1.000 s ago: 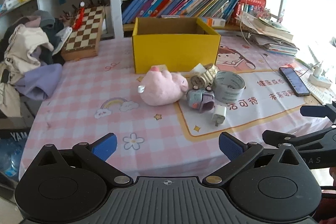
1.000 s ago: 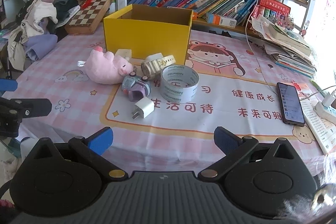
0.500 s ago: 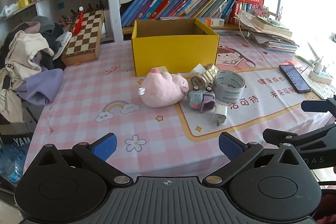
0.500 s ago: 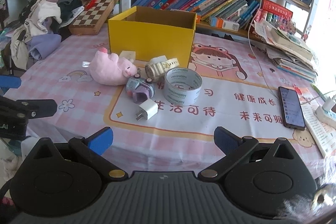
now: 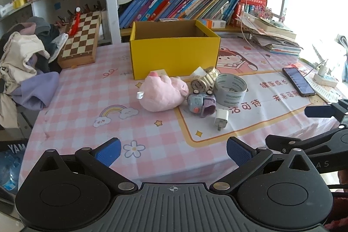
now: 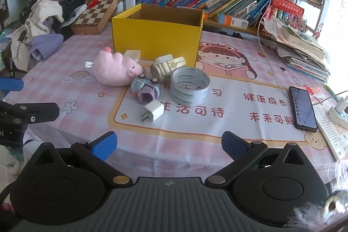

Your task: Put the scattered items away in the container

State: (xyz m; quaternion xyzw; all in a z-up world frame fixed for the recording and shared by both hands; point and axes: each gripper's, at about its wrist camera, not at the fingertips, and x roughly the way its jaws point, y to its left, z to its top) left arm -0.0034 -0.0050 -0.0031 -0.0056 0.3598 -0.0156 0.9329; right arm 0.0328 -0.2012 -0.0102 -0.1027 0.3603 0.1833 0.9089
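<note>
On the counter (image 5: pixel 71 101) nothing has shifted; both tongs, left (image 5: pixel 173 150) and right (image 6: pixel 168 145), have drawn nearer, wide open, empty; the yellow box (image 5: pixel 174 58) awaits the first pick.

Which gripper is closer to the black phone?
Right. The right gripper sits at the table's near edge with the phone just ahead to its right. The left gripper is further left, on the far side of the right one.
</note>
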